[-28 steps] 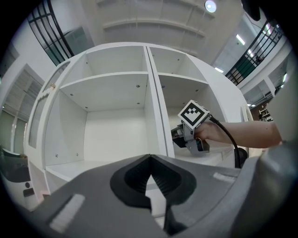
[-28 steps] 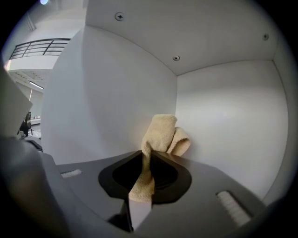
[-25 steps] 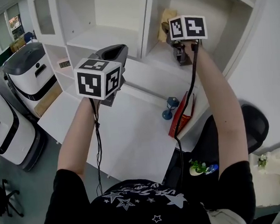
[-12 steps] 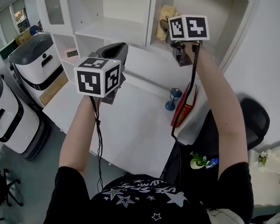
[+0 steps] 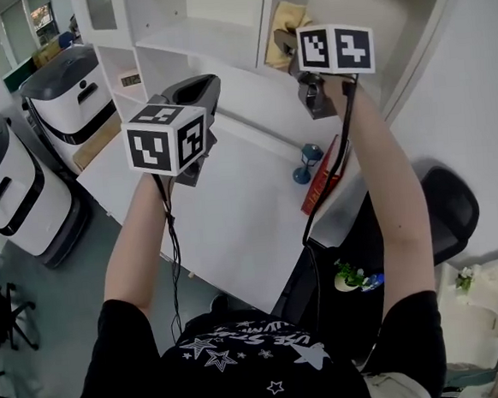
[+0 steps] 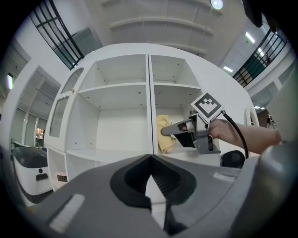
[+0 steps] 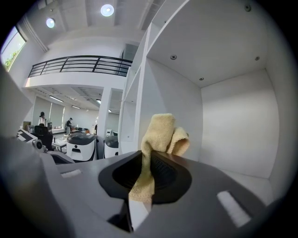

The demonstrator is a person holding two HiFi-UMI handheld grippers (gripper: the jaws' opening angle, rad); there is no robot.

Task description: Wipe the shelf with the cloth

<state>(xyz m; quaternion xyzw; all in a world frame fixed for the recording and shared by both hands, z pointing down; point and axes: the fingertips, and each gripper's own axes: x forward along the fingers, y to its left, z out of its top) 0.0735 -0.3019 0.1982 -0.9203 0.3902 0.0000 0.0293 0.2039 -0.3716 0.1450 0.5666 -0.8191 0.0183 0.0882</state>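
Note:
A yellow cloth is pinched between the jaws of my right gripper, which is shut on it. In the head view that cloth is held up inside the right compartment of the white shelf unit, ahead of the right gripper. The left gripper view shows the cloth against the compartment's left wall. My left gripper is shut with nothing in it; in the head view the left gripper hovers over the white table, in front of the left compartments.
A white table stands below the shelf, with a small blue hourglass-like object and a red book near its right edge. White bins and another white machine stand at the left. A black chair is at the right.
The right gripper has carried the cloth up and further into the right compartment. The left gripper has drifted slightly left and stays shut.

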